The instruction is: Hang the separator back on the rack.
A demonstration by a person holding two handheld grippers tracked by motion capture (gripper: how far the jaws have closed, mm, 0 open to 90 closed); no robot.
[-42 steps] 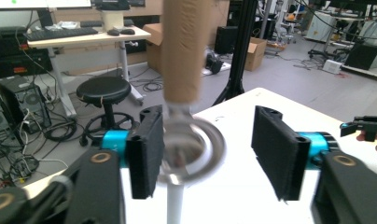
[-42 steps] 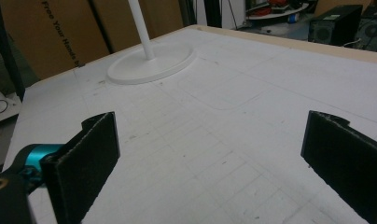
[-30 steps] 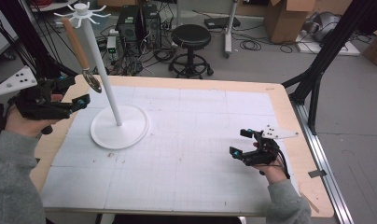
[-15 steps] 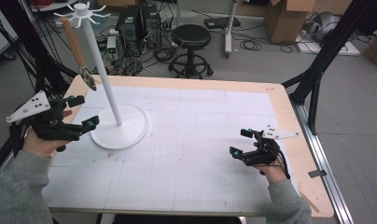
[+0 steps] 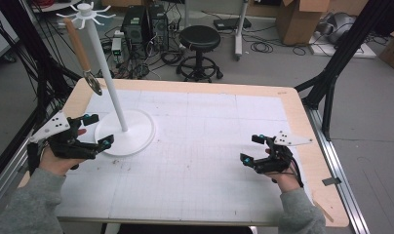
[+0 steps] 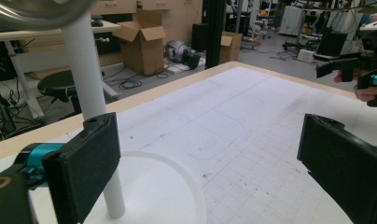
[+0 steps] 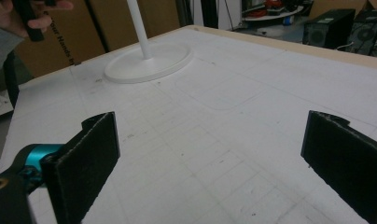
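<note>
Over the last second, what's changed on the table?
The left gripper came down from beside the hanging utensil to the stand's base, jaws opening a little wider with nothing between them. The right gripper, the stand and the utensil stayed put.

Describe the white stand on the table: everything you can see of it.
The white stand has a flat round base resting on the table's white gridded mat, near its left side, and a slim upright pole. The pole ends in a crown of short hook arms. A utensil with a wooden handle and a metal end hangs from one hook. The base and pole look matte, unmarked.
</note>
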